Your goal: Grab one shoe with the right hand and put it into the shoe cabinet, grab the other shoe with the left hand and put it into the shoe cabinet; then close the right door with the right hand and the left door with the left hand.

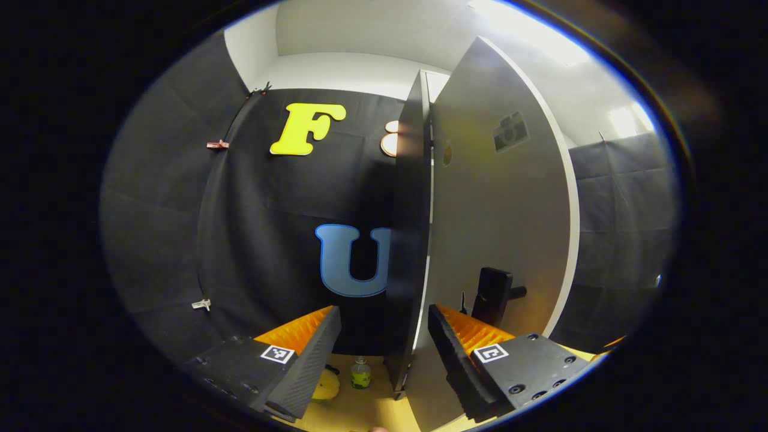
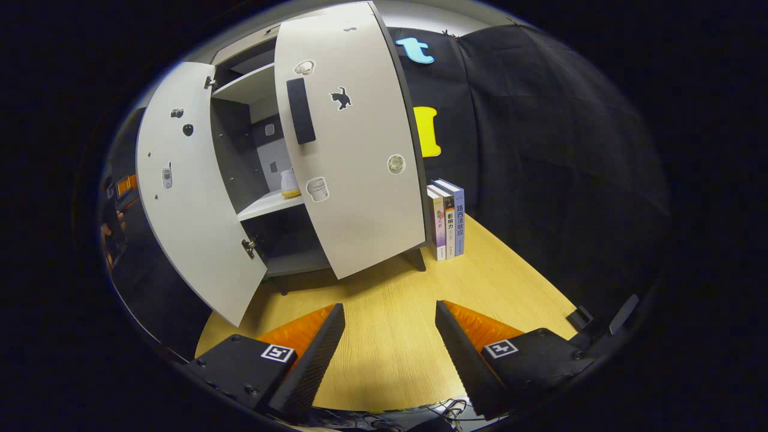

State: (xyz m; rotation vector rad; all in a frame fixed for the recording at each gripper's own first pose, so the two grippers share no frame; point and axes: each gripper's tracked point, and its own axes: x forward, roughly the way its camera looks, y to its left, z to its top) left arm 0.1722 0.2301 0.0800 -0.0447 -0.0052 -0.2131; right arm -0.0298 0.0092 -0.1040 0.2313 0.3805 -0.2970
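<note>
The shoe cabinet (image 2: pixel 264 207) stands on the wooden table with both doors swung open. A white shoe with a yellow sole (image 2: pixel 290 183) sits on its middle shelf. The right door (image 2: pixel 354 162) carries a black handle (image 2: pixel 300 111) and several stickers. The left door (image 2: pixel 186 204) hangs wide open. My right gripper (image 2: pixel 390 306) is open and holds nothing, low over the table in front of the cabinet. My left gripper (image 1: pixel 384 312) is open, its fingers on either side of the left door's dark edge (image 1: pixel 408 240). A black handle (image 1: pixel 493 294) stands off the door's pale face (image 1: pixel 504 204).
Three books (image 2: pixel 447 219) stand upright against the cabinet's right side. A small green bottle (image 1: pixel 360 373) and a yellow object (image 1: pixel 327 387) lie on the table below the left gripper. Bare wooden table (image 2: pixel 498 282) stretches to the right of the cabinet.
</note>
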